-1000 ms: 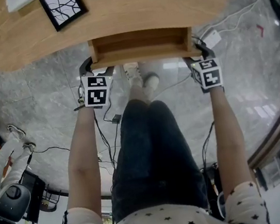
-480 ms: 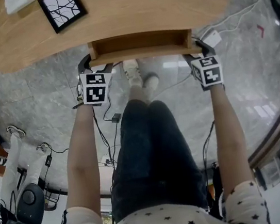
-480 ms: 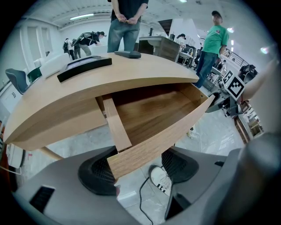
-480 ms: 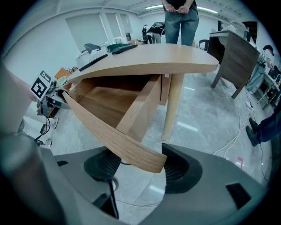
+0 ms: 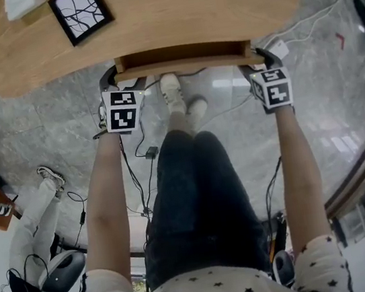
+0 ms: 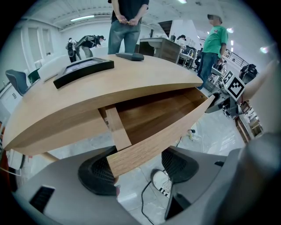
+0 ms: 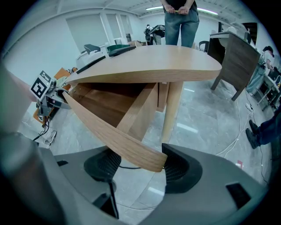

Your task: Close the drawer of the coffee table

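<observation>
The wooden coffee table (image 5: pixel 150 17) has its drawer (image 5: pixel 183 60) part way out under the near edge. My left gripper (image 5: pixel 111 88) sits at the drawer front's left end and my right gripper (image 5: pixel 262 62) at its right end. In the left gripper view the curved drawer front (image 6: pixel 162 140) crosses between the wide jaws of the left gripper (image 6: pixel 138 169), its end against the left pad. In the right gripper view the drawer front (image 7: pixel 109 132) ends against the right pad of the right gripper (image 7: pixel 140 169). Both grippers are open. The drawer's inside looks empty.
A black picture frame (image 5: pixel 81 11) lies on the tabletop at the far left. Cables and a white power strip (image 5: pixel 277 48) lie on the marble floor. My own shoes (image 5: pixel 173 92) stand under the drawer. A table leg (image 7: pixel 173 110) stands at the right. People stand beyond the table (image 6: pixel 127 22).
The drawer has slid further in under the tabletop, and both grippers have moved forward with it. A person at the lower left of the head view has shifted.
</observation>
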Motion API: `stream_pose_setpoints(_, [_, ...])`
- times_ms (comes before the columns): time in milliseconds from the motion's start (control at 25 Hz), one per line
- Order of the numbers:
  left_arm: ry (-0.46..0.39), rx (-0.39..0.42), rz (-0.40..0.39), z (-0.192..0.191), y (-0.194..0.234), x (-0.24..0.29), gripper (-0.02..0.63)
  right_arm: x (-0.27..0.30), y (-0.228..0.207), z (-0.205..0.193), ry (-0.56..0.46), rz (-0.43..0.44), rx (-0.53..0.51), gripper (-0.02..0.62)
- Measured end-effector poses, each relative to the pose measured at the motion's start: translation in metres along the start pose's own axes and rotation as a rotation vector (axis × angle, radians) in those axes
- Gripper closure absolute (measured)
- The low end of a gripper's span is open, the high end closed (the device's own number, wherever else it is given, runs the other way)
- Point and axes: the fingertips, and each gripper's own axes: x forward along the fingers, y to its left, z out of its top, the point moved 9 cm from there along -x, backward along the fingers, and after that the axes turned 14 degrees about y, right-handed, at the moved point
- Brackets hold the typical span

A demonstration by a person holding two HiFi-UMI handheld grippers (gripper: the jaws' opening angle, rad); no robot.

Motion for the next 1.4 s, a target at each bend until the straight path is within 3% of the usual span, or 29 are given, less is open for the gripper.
stream_pose_setpoints(1400, [-0.068, -0.022, 0.015, 0.037, 0.02, 0.005, 0.286, 0.001, -0.022, 0.043, -0.04, -0.016, -0.012, 0.313])
